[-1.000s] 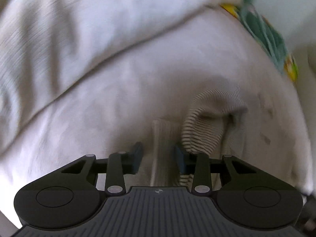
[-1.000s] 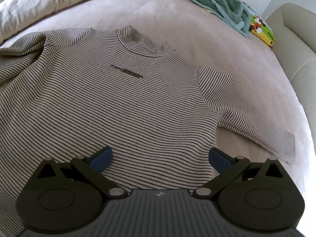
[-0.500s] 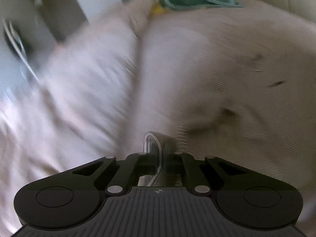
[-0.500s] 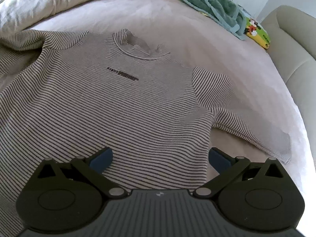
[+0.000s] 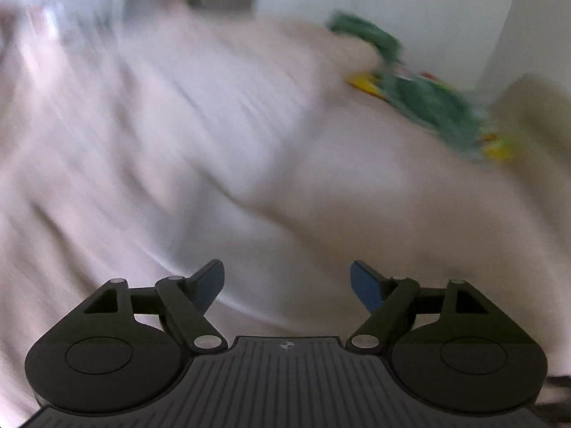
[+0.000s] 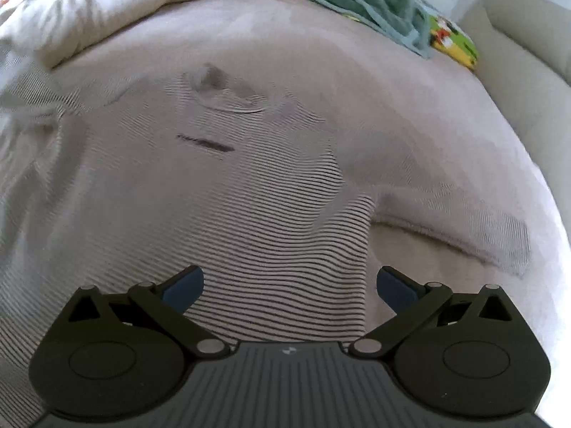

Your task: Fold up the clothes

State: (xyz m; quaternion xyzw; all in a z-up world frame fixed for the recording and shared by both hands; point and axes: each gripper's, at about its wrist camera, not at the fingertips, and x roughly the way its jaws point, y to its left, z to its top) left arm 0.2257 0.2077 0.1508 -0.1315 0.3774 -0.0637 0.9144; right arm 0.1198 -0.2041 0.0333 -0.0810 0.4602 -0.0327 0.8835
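A black-and-white striped long-sleeve shirt (image 6: 257, 214) lies face up on the beige bed cover (image 6: 357, 82), collar away from me, its right sleeve (image 6: 474, 228) stretched out to the right. My right gripper (image 6: 289, 287) is open and empty, low over the shirt's lower right hem. My left gripper (image 5: 287, 285) is open and empty; its view is motion-blurred and shows only bedding, not the shirt.
A rumpled cream duvet (image 6: 135, 7) lies at the back left. A green towel (image 6: 374, 3) on a yellow patterned cloth (image 6: 456, 42) lies at the back right, also in the left wrist view (image 5: 424, 100). A pale sofa (image 6: 528, 60) stands to the right.
My left gripper, shut on a striped sleeve cuff half a second ago, has opened and let it go, then swung away. My right gripper moved slightly closer over the shirt's hem, still open.
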